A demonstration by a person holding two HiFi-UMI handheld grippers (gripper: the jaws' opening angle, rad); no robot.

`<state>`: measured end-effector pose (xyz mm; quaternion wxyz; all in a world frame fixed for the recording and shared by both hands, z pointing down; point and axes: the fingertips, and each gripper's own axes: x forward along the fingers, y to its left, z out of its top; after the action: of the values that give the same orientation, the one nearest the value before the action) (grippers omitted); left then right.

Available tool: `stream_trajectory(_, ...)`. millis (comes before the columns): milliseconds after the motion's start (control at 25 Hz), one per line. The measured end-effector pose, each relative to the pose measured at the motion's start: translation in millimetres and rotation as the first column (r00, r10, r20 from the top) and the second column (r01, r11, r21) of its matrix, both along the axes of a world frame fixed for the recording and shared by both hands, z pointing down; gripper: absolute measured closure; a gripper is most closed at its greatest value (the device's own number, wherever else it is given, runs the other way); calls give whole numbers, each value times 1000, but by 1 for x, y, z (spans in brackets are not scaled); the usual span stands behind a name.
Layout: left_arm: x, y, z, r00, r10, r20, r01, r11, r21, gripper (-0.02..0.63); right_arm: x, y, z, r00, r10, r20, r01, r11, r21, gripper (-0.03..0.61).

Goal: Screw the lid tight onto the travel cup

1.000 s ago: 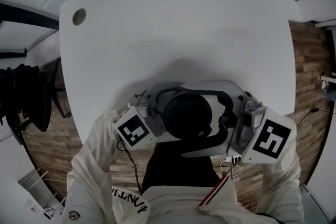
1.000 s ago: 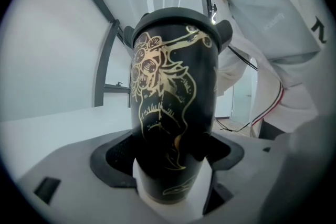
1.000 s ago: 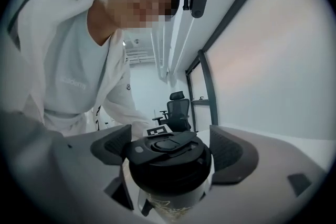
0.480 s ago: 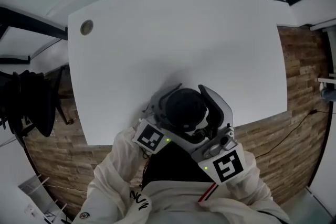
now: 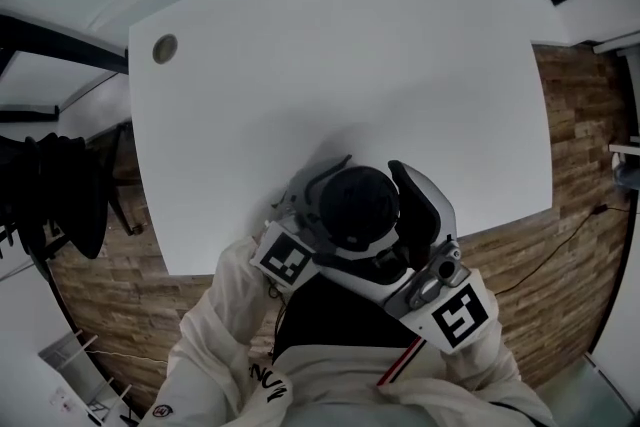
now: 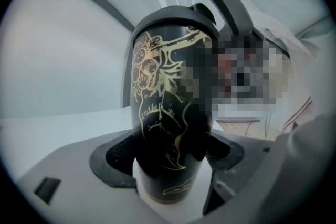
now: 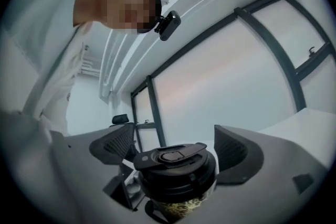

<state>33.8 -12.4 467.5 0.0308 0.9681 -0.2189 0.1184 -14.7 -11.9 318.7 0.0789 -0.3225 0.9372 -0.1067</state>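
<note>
White table [image 5: 330, 65]; right tool [image 7: 176, 150] on lid [image 5: 358, 205] swung rightward; left tool [image 6: 168, 157] holds cup [image 6: 168, 86].

Your cream-white jacket [image 5: 215, 345] opens over a black top [image 5: 340, 315] (red-and-dark striped trim [image 5: 402, 367] along its edge); the white left cube [image 5: 291, 260] and right cube [image 5: 459, 314] bear black square markers.

No legible text (jacket print [image 5: 265, 377] unreadable).
</note>
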Motion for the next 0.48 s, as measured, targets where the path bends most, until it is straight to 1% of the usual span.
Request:
stream_trajectory(80,0,3,0,998,62,-2,-62,998,-2,229,2,7,-1,991,-137,-7,137,991,11,94)
stream_trajectory(160,1,4,1,992,123,-11,-123,992,0,229,3,13,1,959,-281,-38,282,959,22,92)
stream_trajectory(240,-1,6,1,983,182,-20,-182,983,-1,229,-1,17,8,905,-414,-98,419,907,37,92)
stream_trajectory(320,-3,10,4,972,230,-35,-231,973,-12,229,-8,18,17,836,-521,-173,535,844,44,92)
stream_trajectory(400,-4,12,5,961,274,-30,-275,961,-18,229,-15,17,25,770,-597,-223,619,785,37,92)
stream_trajectory(480,-4,13,6,953,302,-16,-302,953,-22,229,-20,16,27,725,-646,-239,670,742,26,92)
